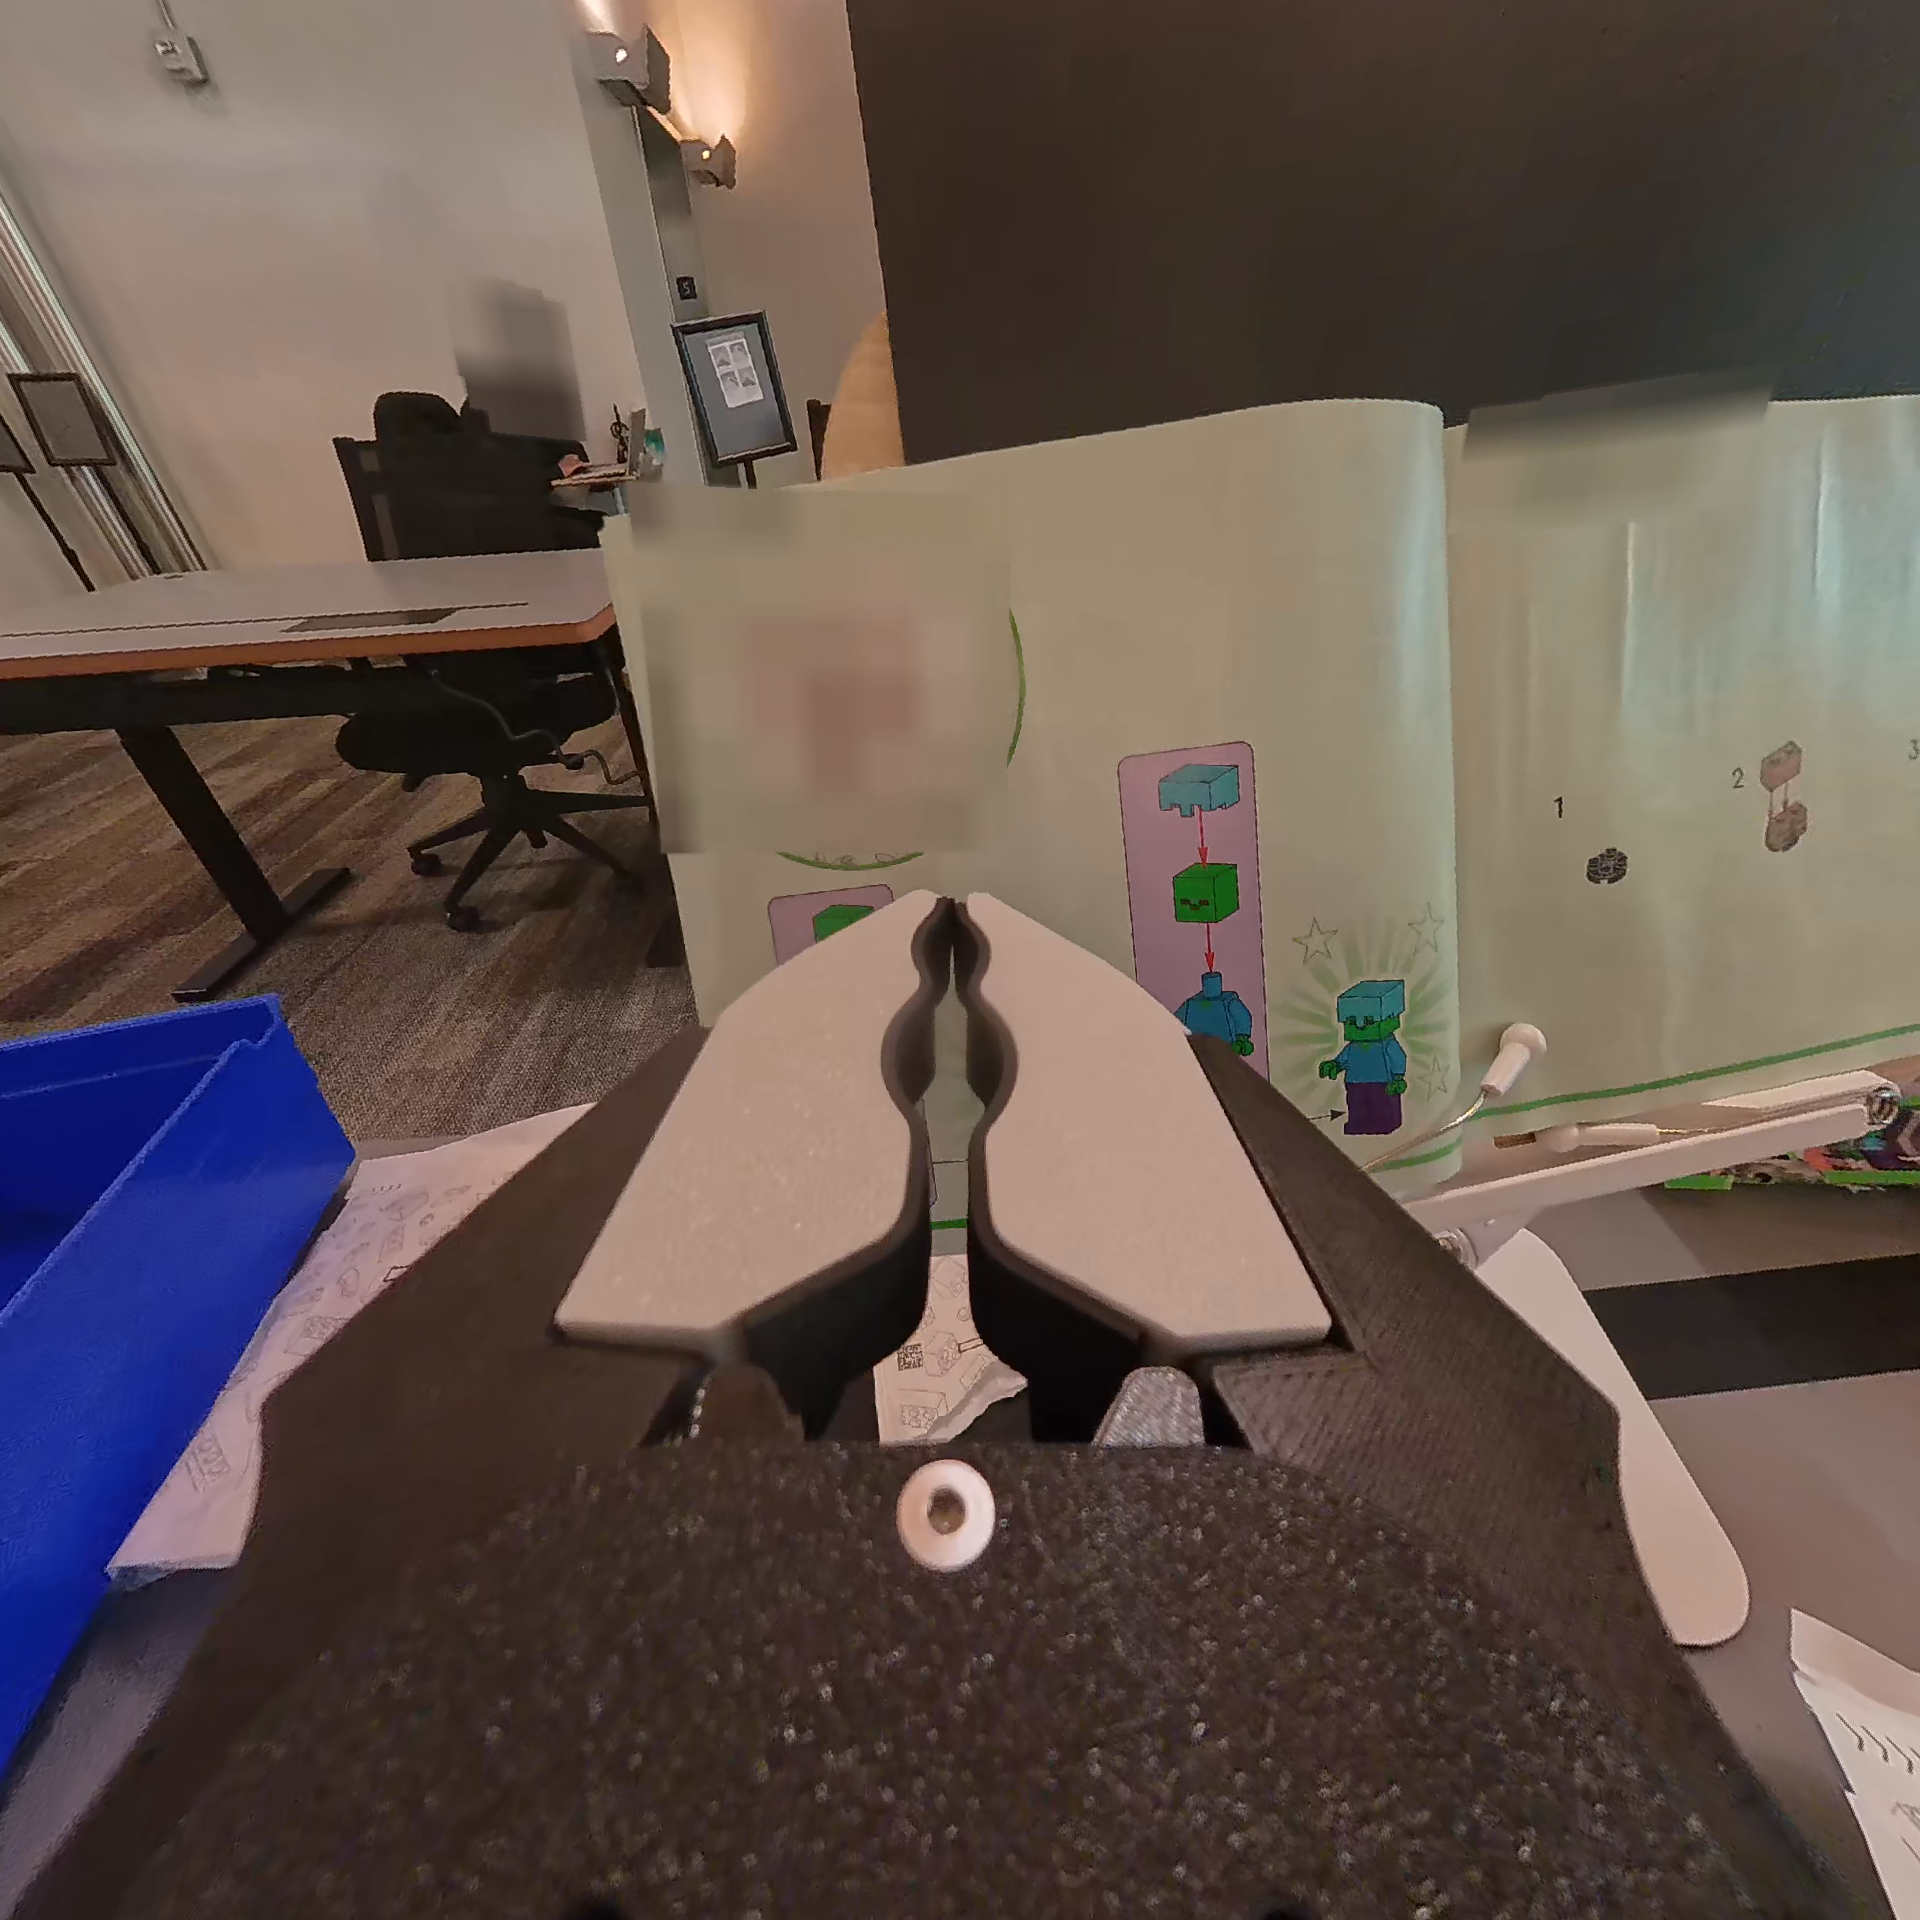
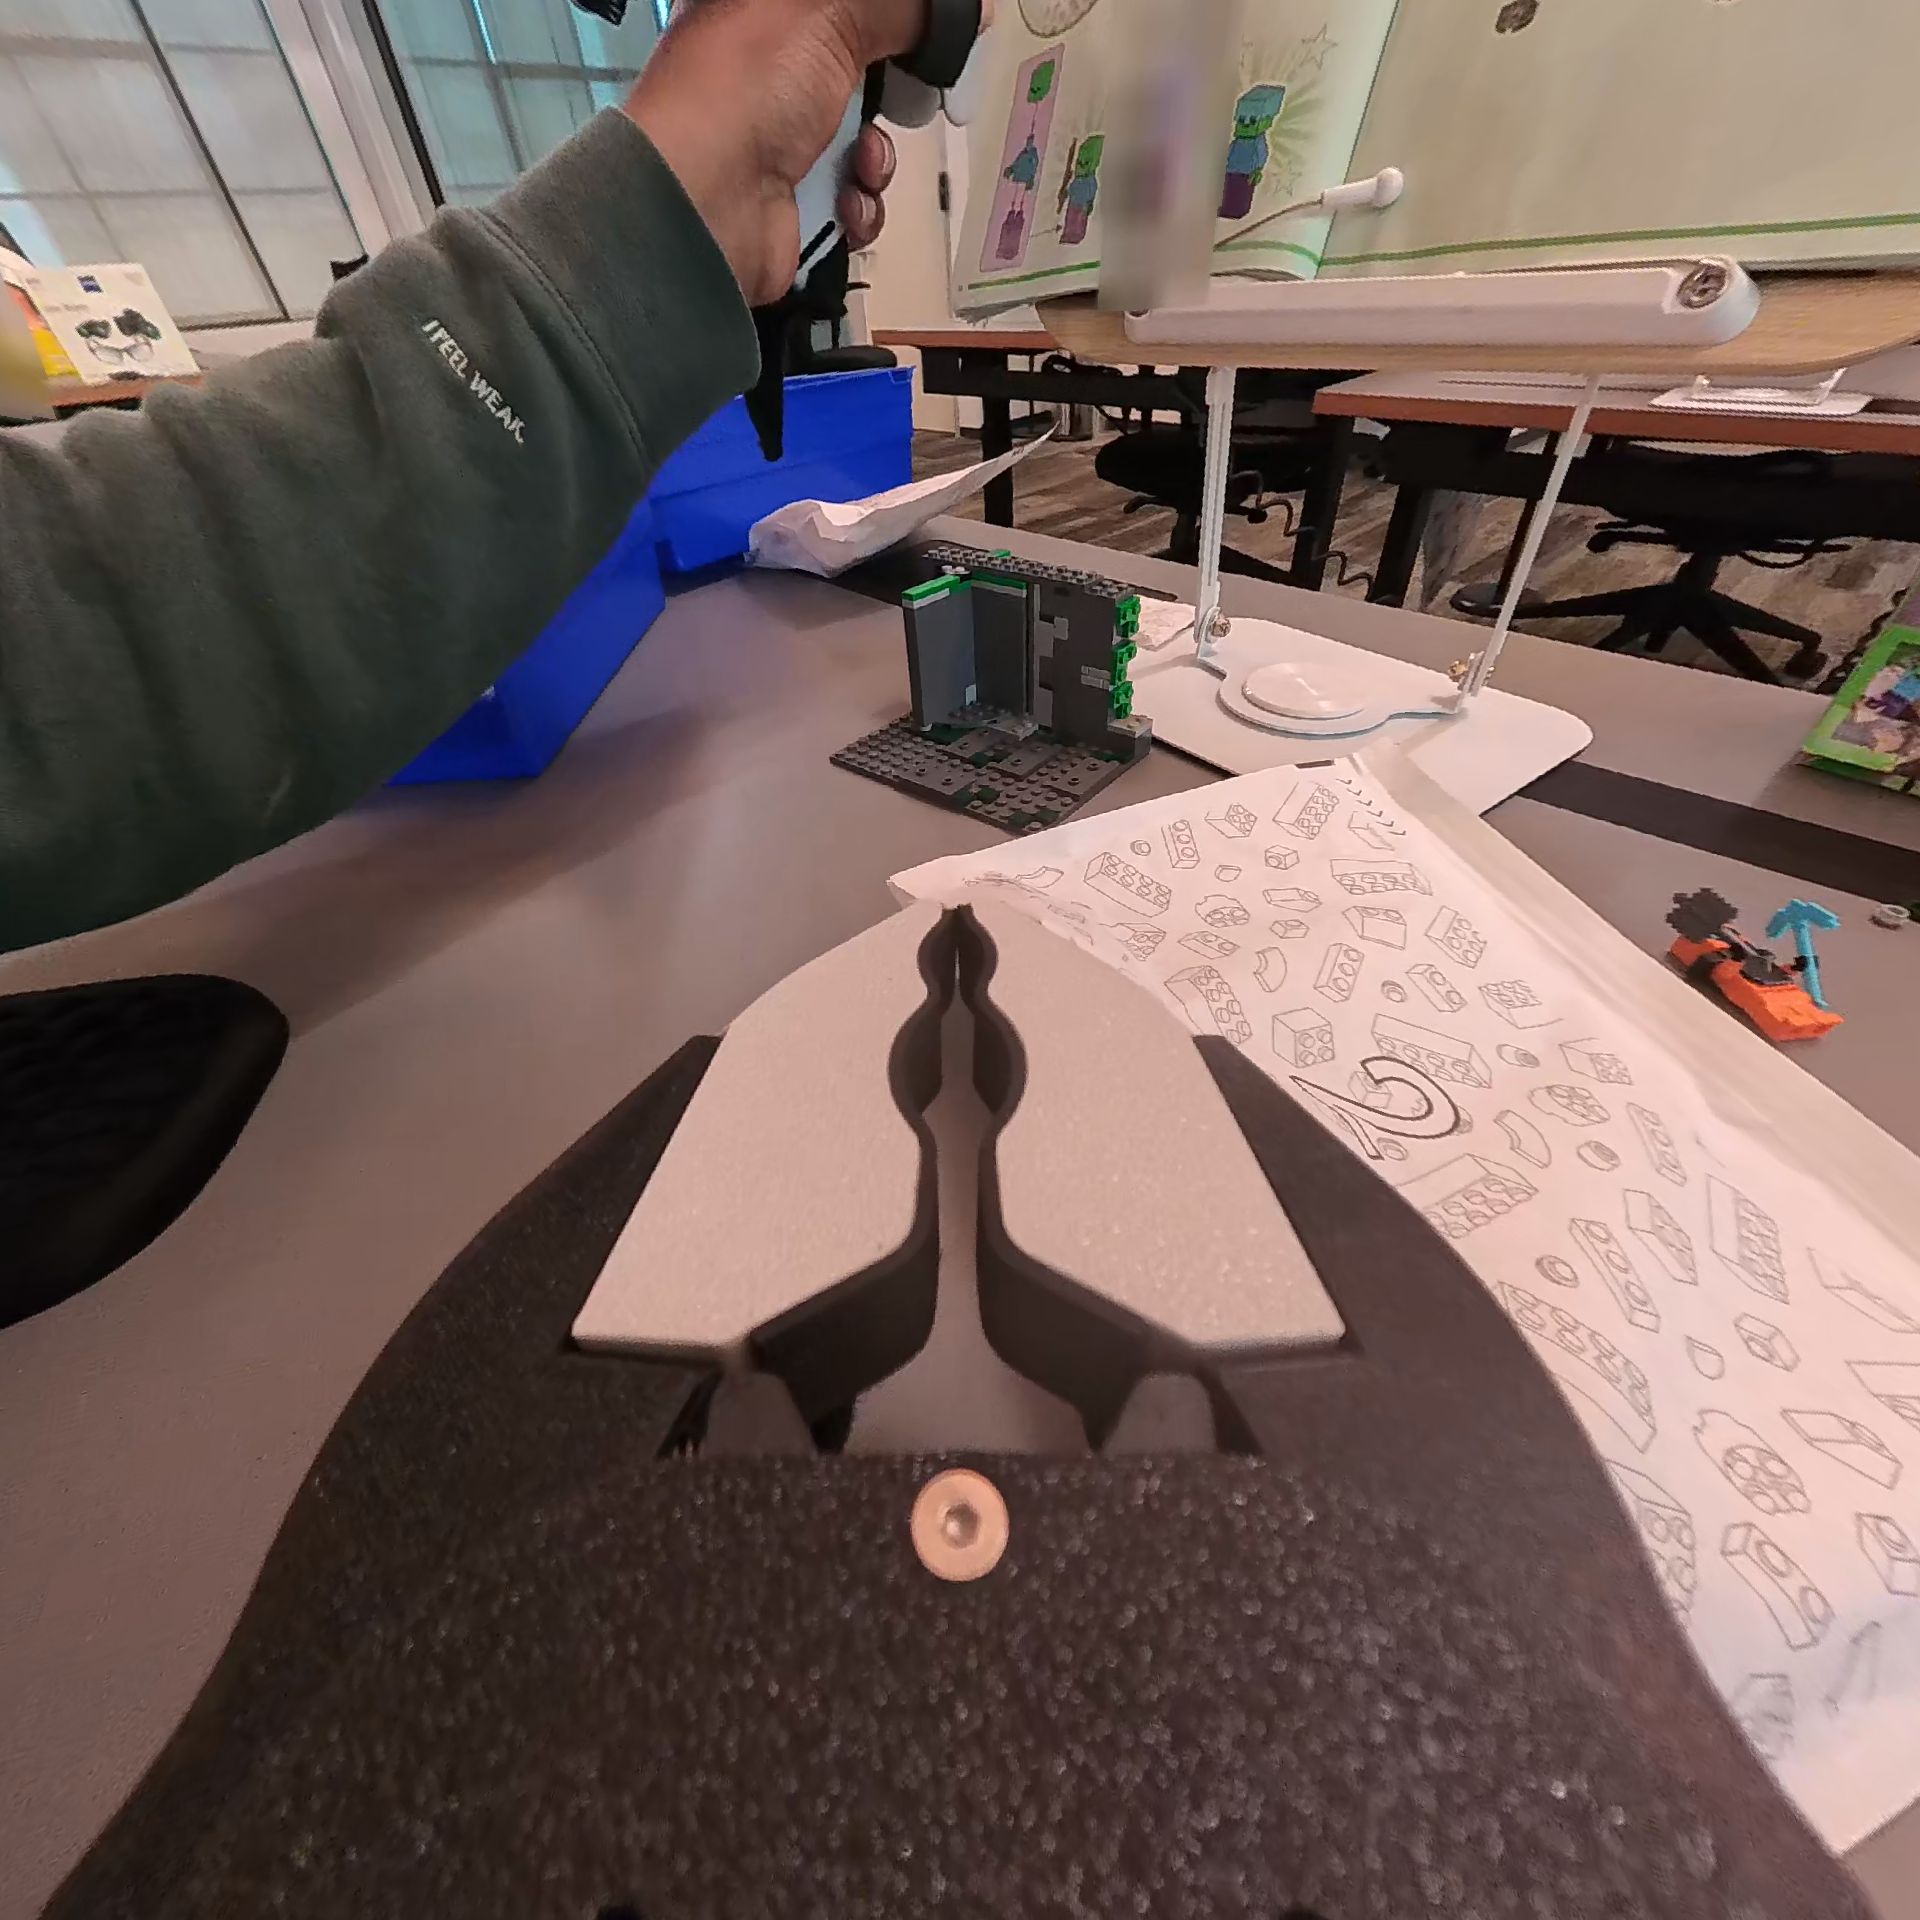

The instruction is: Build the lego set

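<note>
Left claw (image 1: pixel 952 906): fingertips pressed together with nothing between them; raised above the table and aimed at the instruction booklet.
Right claw (image 2: pixel 958 914): fingertips pressed together, nothing pinched; low over the grey table (image 2: pixel 582 914), its tips at the near corner of the paper bag.
Lego build (image 2: pixel 1013 691): part-finished, a dark grey baseplate with grey walls and green bricks down one edge; stands on the table between the blue bin and the white stand base.
Small lego model (image 2: pixel 1756 971): orange and black piece with a light blue pickaxe; on the table to the right of the paper bag, apart from the main build.
Paper bag (image 2: pixel 1507 1195): white, printed with brick outlines; lies flat on the table at the right.
Instruction booklet (image 1: pixel 1299 727): pale green, open and upright on a white stand (image 2: pixel 1434 301).
Blue bin (image 1: pixel 125 1247): at the left edge of the table; a crumpled white bag (image 2: pixel 862 514) lies beside it.
Person's hand (image 2: pixel 790 135): in a dark green sleeve, gripping the left claw's handle up high.
Background: office desks and black chairs.
</note>
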The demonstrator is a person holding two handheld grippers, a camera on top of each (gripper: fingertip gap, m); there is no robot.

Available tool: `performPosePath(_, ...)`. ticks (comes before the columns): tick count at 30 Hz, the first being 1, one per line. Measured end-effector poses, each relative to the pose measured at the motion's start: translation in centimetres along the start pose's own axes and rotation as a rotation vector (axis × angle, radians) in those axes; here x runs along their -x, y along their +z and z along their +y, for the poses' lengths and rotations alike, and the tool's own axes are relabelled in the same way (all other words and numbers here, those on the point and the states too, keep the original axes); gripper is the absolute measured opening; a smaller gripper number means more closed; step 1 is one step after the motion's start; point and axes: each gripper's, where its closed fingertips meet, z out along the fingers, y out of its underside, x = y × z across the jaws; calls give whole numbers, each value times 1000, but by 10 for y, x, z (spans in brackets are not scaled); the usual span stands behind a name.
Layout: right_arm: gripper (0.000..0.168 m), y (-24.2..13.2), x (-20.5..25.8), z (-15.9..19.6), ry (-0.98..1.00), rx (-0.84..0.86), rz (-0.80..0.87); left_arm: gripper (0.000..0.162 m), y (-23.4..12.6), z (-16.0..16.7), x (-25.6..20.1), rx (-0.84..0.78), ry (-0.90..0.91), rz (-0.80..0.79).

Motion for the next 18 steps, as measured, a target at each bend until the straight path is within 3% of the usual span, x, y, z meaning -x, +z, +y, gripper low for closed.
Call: performPosePath(18,0,1,2,3,6,12,-11,0,-13,8,-2,4,45,6)
